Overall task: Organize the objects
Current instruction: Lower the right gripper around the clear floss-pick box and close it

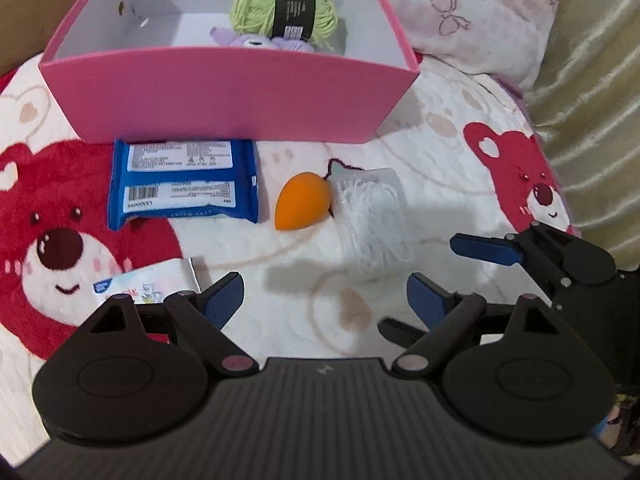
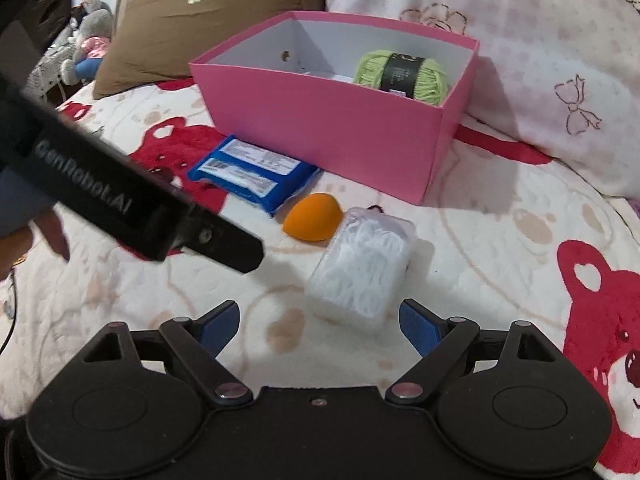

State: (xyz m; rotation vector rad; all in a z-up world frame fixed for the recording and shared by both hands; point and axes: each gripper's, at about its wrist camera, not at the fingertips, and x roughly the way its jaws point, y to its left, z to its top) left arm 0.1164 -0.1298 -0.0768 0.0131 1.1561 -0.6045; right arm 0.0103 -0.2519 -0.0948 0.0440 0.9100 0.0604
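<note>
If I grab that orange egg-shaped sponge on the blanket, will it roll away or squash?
The orange sponge is rounded with a tapered tip, so a nudge would probably make it roll in a curve, though the fuzzy blanket should slow it. It looks like soft foam, so probably light and squashy. It touches the clear box of white picks, which may shift too.

Left wrist view: steeply downward, near the bedspread [image 1: 304,264], facing the pink box [image 1: 224,96] head-on. Right wrist view: from the right, box corner-on. Shared: box, orange sponge [image 2: 312,218], blue packet [image 2: 252,174].
</note>
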